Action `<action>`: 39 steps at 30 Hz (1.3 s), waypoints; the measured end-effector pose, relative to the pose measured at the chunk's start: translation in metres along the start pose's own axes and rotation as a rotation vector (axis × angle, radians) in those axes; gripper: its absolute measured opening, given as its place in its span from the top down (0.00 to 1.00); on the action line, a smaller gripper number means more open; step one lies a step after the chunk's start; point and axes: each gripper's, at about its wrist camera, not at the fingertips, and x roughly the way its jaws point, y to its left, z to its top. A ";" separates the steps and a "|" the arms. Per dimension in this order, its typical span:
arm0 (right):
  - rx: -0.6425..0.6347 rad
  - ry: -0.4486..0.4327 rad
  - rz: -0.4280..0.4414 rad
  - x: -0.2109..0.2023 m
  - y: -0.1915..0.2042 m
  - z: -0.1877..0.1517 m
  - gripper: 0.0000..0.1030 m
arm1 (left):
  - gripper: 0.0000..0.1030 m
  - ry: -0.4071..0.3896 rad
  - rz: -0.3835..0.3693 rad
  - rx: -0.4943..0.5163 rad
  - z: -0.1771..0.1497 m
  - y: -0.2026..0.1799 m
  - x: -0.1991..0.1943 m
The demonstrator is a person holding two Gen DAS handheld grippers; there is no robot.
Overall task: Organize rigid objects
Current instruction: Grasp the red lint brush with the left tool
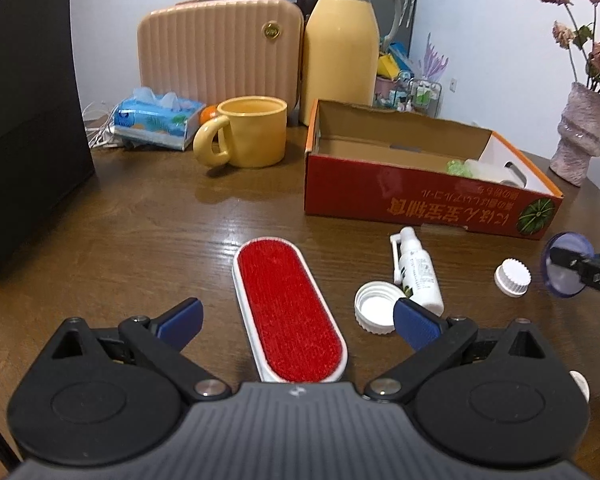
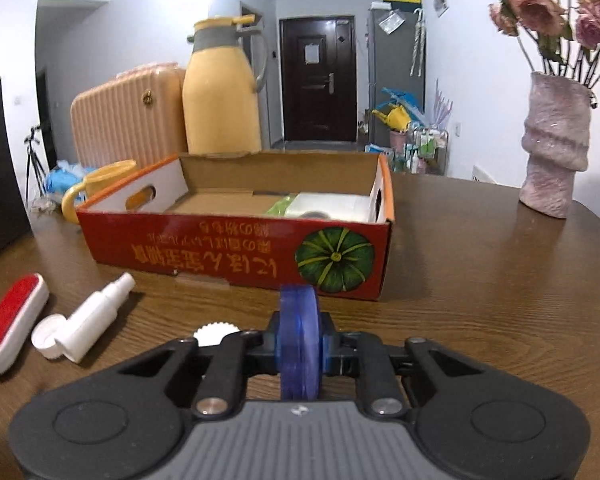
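Hiding behind gripper (image 2: 300, 350): white cap (image 2: 214, 334)

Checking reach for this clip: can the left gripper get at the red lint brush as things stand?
Probably yes: the left gripper is open, with the red lint brush lying between its fingers on the table, nothing over it; the white cap sits aside.

white walls (image 2: 480, 92), dark wood-grain table (image 2: 480, 280), dark brown entry door (image 2: 319, 80) at hallway end, grey cabinet (image 2: 396, 76) beside it, even indoor light
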 end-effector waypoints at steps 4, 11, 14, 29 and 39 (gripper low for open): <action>0.021 -0.041 -0.008 -0.014 0.000 -0.001 0.84 | 0.00 0.022 0.018 -0.004 -0.004 -0.001 0.005; 0.046 -0.105 -0.046 -0.036 0.001 -0.004 0.84 | 0.00 0.056 0.061 -0.011 -0.010 -0.002 0.014; 0.053 -0.118 -0.050 -0.042 0.002 -0.007 0.84 | 0.00 0.069 0.090 -0.022 -0.012 -0.003 0.021; 0.045 -0.127 -0.048 -0.046 0.007 -0.014 0.84 | 0.37 0.041 0.110 -0.033 -0.019 -0.009 0.039; 0.045 -0.121 -0.068 -0.045 0.009 -0.017 0.84 | 0.39 0.016 0.082 -0.032 -0.020 -0.007 0.038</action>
